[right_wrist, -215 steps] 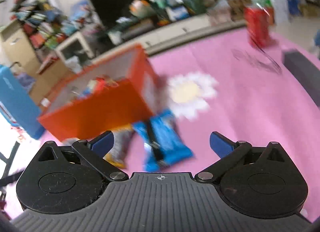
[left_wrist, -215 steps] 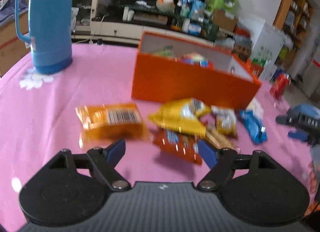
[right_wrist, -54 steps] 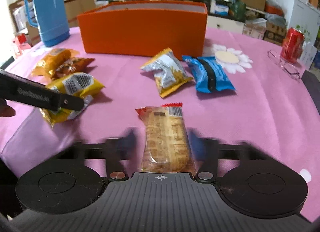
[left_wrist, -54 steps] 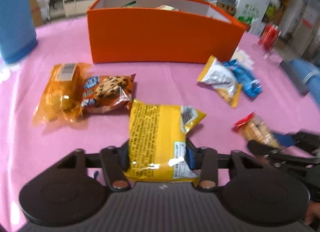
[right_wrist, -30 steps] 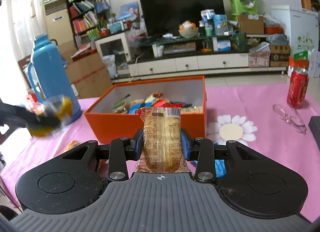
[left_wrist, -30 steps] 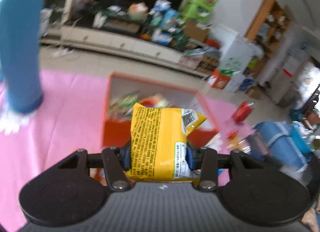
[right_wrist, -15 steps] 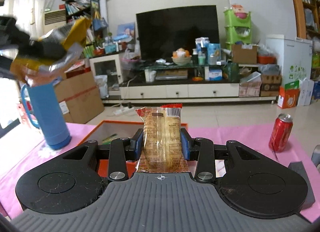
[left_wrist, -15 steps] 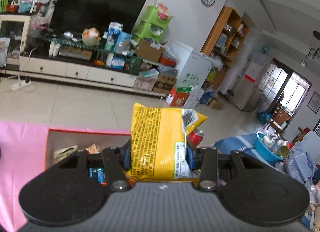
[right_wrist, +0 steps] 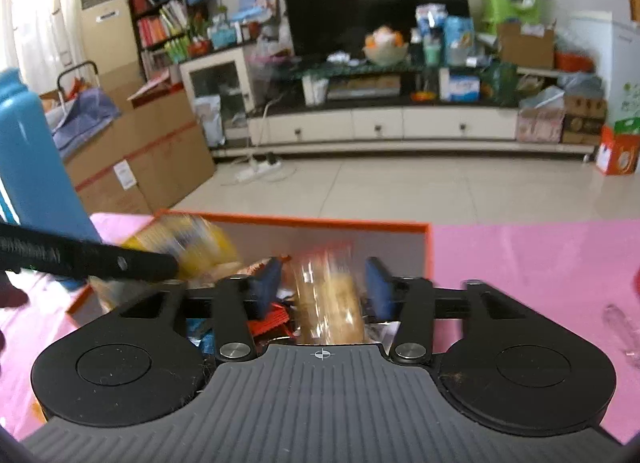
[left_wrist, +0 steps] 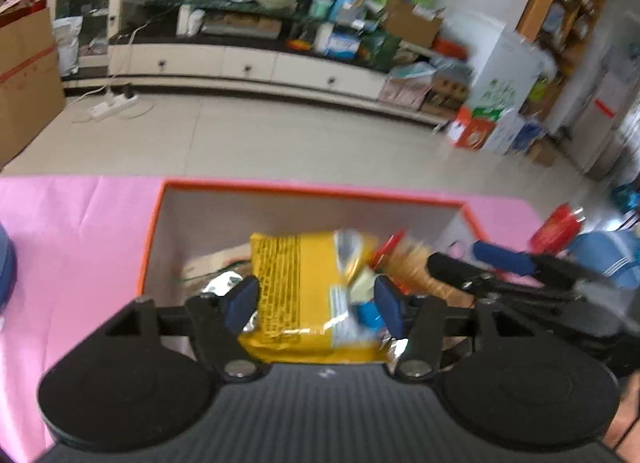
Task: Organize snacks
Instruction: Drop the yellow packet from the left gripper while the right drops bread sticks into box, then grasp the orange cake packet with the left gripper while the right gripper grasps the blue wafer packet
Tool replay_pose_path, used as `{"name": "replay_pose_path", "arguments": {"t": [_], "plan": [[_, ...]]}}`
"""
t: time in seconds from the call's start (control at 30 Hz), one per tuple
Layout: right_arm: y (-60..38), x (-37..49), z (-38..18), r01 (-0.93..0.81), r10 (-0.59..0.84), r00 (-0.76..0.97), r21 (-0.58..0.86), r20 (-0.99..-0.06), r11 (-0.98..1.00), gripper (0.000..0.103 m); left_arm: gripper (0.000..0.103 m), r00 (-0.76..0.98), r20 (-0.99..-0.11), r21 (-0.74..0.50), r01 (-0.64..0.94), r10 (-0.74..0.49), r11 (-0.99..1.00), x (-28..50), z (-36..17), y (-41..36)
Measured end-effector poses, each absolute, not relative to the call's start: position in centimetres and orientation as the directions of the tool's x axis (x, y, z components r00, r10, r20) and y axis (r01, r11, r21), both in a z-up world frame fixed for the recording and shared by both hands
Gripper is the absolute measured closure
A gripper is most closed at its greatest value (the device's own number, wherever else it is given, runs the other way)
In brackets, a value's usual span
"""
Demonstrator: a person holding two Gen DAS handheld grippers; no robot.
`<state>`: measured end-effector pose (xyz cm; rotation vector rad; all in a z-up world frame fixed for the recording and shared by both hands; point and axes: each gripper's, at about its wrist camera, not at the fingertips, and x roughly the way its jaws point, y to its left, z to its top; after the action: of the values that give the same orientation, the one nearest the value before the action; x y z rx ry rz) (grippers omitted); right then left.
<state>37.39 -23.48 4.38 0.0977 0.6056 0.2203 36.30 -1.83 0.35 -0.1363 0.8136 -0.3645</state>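
Both claws hang over the open orange box (left_wrist: 312, 193), pointing down into it, and both are letting go.

Left claw (left_wrist: 316, 305): jaws opening, the yellow snack bag (left_wrist: 304, 283) between them and directly below and ahead, over the box's middle. Its long axis runs away from the claw, along the fingers. The pads look just clear of the bag, though blur makes that uncertain.

Right claw (right_wrist: 322, 289): jaws opening, pads apart from the tan biscuit packet (right_wrist: 330, 299), which is blurred, apparently dropping, long axis also in line with the fingers.

The two claws sit close side by side; in the left wrist view the right claw's fingers lie just right of the yellow bag, with the biscuit packet (left_wrist: 412, 263) touching or nearly touching the bag. Other wrapped snacks (right_wrist: 272, 319) already line the box floor beneath.

On the pink desk (left_wrist: 80, 223), a blue thermos (right_wrist: 28, 159) stands left of the box and a red can (left_wrist: 556, 227) right, both outside the drop path.
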Motion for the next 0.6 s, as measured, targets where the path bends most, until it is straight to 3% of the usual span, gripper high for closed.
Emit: {"name": "replay_pose_path", "arguments": {"t": [0.1,0.2,0.4,0.6], "plan": [[-23.3,37.3,3.8,-0.18,0.246,0.794,0.173,-0.555,0.968,0.046,0.039,0.675,-0.651,-0.197,0.293,-0.348,0.936,34.3,0.9,-1.8],[-23.9,34.2,4.8,-0.179,0.245,0.826,0.175,-0.509,0.968,0.015,0.037,0.722,-0.61,-0.143,0.304,-0.326,0.942,31.2,1.9,-2.2],[-26.1,26.2,5.3,-0.134,0.236,0.847,0.239,-0.475,0.962,0.009,0.035,0.724,-0.6,-0.122,0.337,-0.34,0.934,24.8,2.5,-3.2],[-28.5,19.3,1.7,-0.037,0.232,0.812,0.349,-0.536,0.937,0.009,0.033,0.706,-0.621,-0.133,0.332,-0.34,0.934,19.7,1.4,-3.8]]}}
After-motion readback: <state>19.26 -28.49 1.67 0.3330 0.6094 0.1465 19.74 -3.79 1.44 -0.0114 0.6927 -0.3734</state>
